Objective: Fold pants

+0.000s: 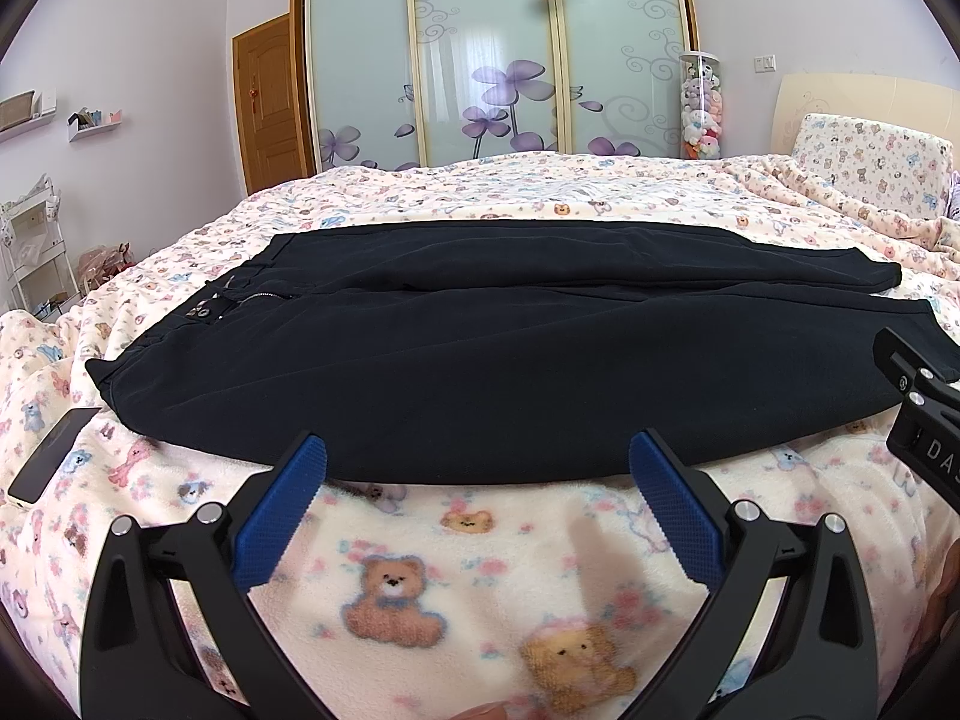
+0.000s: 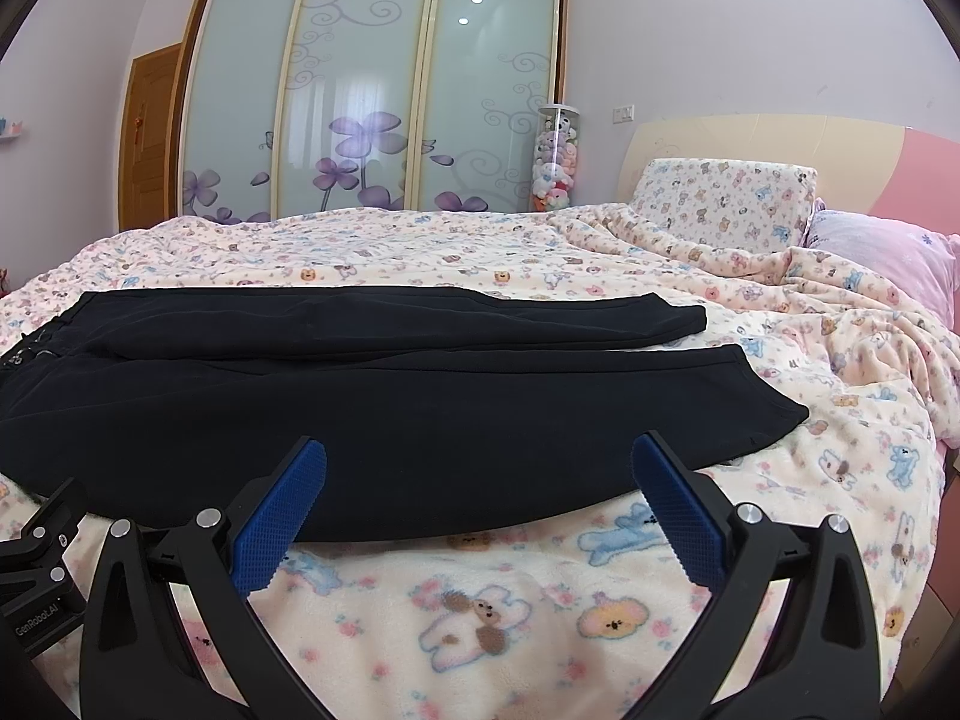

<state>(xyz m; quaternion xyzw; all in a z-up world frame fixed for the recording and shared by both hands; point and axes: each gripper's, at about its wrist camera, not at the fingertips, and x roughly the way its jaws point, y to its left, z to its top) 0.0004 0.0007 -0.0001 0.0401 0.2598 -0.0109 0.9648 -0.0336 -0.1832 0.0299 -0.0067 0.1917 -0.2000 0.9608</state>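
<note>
Dark navy pants (image 1: 480, 354) lie flat across the bed, waistband to the left, both legs stretched right with a narrow gap between the cuffs (image 2: 708, 336). My left gripper (image 1: 478, 459) hovers open at the near edge of the pants, around mid-thigh, nothing between its blue pads (image 1: 282, 510). My right gripper (image 2: 480, 462) is also open, its tips over the near leg's lower edge, empty. Part of the right gripper's body (image 1: 924, 414) shows at the right of the left wrist view; the left gripper's body (image 2: 36, 576) shows at the lower left of the right wrist view.
The bed is covered by a cream fleece blanket (image 2: 480, 618) printed with bears. A phone (image 1: 51, 456) lies on the blanket left of the waistband. Pillows (image 2: 726, 204) and a rumpled blanket fold sit at the right. A sliding wardrobe (image 1: 492, 54) stands behind.
</note>
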